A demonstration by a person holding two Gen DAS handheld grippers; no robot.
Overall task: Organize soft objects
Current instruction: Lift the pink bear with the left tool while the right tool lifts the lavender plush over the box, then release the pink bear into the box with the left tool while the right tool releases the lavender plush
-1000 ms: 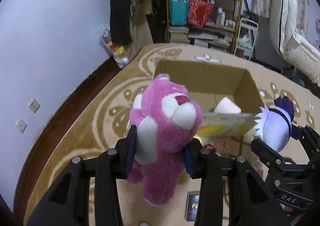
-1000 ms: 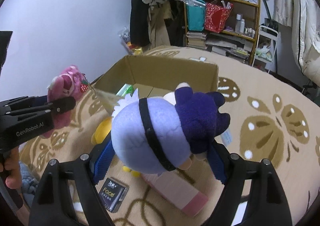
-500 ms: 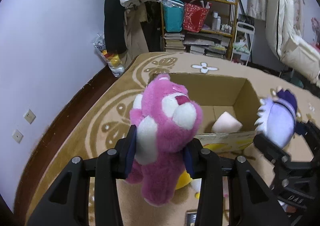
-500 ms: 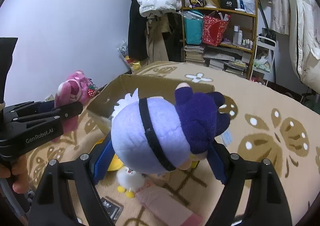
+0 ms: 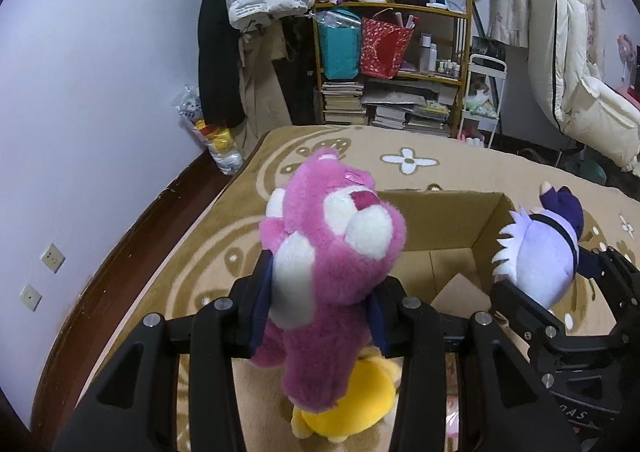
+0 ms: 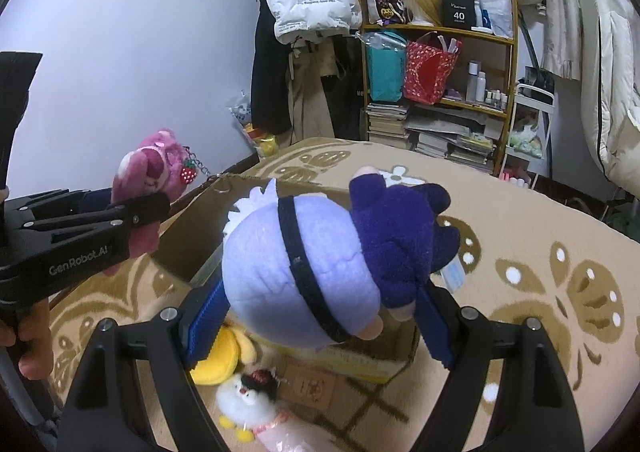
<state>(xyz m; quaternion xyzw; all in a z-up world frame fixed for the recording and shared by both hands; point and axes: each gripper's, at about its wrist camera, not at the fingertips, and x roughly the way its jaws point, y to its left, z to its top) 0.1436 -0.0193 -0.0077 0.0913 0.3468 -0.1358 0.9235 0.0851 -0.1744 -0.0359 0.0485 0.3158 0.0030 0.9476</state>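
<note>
My left gripper [image 5: 318, 304] is clamped on the pink bear [image 5: 332, 248], its blue pads pressing into the plush at the bear's middle, so the head rises above the fingers and the legs hang below. The bear sits off the floor, at the near left side of the open cardboard box [image 5: 448, 220], whose brown inside shows beyond its head. My right gripper [image 6: 320, 312] is closed on the purple doll [image 6: 320, 256], a wide pale-lilac ball with a black band and a dark purple body; the pads grip it on both sides. From the right wrist view the doll hangs over the box [image 6: 188, 248], hiding most of its opening. Under the grippers, on the tan patterned rug [image 6: 560, 252], a yellow plush [image 5: 352, 400] lies just in front of the box, and a small white chick toy [image 6: 244, 400] lies beside it. The left wrist view also catches the doll [image 5: 536, 252] in the other gripper [image 5: 560, 316], at the box's right wall. A hand [image 6: 30, 336] shows at the left edge of the right wrist view, around the left gripper's handle.
</note>
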